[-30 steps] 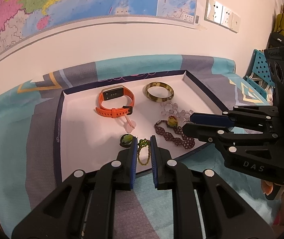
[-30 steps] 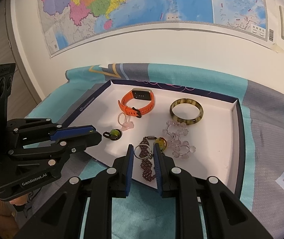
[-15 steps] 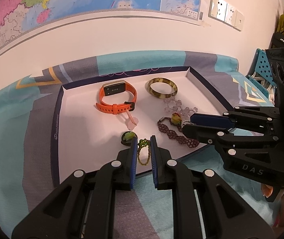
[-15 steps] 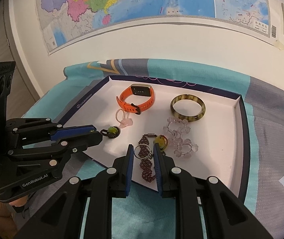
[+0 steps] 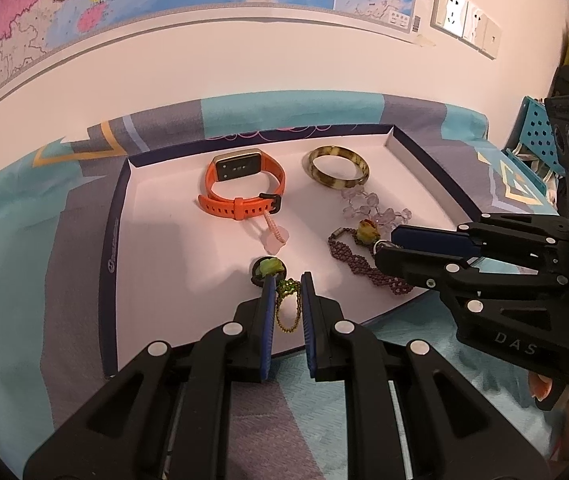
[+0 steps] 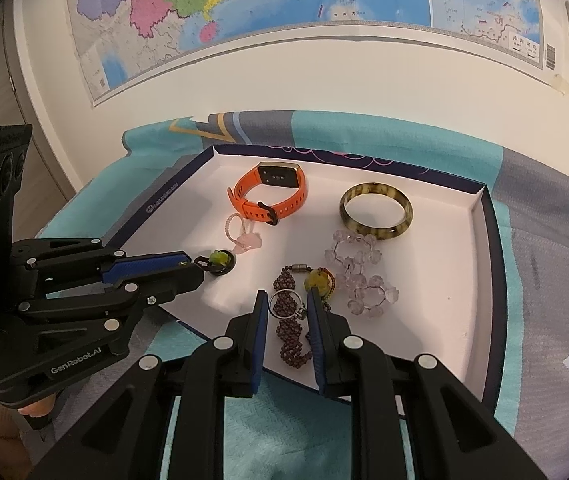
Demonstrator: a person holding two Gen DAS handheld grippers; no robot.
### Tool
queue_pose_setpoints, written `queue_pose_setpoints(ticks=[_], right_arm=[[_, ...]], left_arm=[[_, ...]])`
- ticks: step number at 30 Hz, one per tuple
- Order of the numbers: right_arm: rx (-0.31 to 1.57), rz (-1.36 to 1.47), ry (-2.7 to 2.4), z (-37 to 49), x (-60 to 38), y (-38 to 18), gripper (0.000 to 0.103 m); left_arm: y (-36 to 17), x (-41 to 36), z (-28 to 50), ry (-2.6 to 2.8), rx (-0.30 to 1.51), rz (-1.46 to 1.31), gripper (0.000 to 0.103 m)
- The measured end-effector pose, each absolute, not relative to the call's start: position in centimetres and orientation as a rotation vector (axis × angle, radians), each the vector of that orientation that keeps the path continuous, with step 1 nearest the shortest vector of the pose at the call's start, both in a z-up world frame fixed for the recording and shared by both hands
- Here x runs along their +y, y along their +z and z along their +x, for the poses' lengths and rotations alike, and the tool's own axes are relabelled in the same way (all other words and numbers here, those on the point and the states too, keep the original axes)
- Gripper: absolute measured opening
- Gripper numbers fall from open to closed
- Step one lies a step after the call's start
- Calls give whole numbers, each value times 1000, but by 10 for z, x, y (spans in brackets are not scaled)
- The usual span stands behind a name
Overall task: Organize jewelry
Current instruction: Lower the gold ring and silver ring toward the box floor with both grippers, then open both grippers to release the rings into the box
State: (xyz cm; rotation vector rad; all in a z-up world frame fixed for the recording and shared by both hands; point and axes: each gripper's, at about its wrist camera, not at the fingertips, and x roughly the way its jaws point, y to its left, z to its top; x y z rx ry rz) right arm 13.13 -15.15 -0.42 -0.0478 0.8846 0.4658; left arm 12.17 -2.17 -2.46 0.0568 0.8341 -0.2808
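A white tray (image 5: 156, 240) with a dark blue rim (image 6: 488, 264) holds the jewelry. An orange watch (image 5: 244, 188), a brown mottled bangle (image 5: 338, 168), a clear bead bracelet (image 6: 358, 276) and a pink charm (image 5: 274, 240) lie in it. My left gripper (image 5: 286, 280) is narrowly open around a green bead chain (image 5: 288, 308) with a green stone pendant (image 5: 268, 268). My right gripper (image 6: 284, 300) is narrowly open around a silver ring (image 6: 284, 305) on a dark red bead chain (image 6: 290, 332) with a yellow charm (image 6: 318, 280).
The tray sits on a teal and grey patterned cloth (image 5: 44, 248) against a white wall with a map (image 6: 244, 12). Wall sockets (image 5: 464, 24) are at the upper right. A blue perforated rack (image 5: 536, 140) stands at the right.
Both views have shifted slightly closer to the tray. The jaws keep the same narrow gap, and the jewelry has not moved.
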Motion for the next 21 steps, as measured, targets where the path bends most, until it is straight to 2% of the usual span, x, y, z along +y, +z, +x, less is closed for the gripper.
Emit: queue_pose_setpoints(ticks=[21], right_arm=[[900,-41,444,135,-150,-12,18]], left_arm=[[-30,-22,127,-267,853,57,14]])
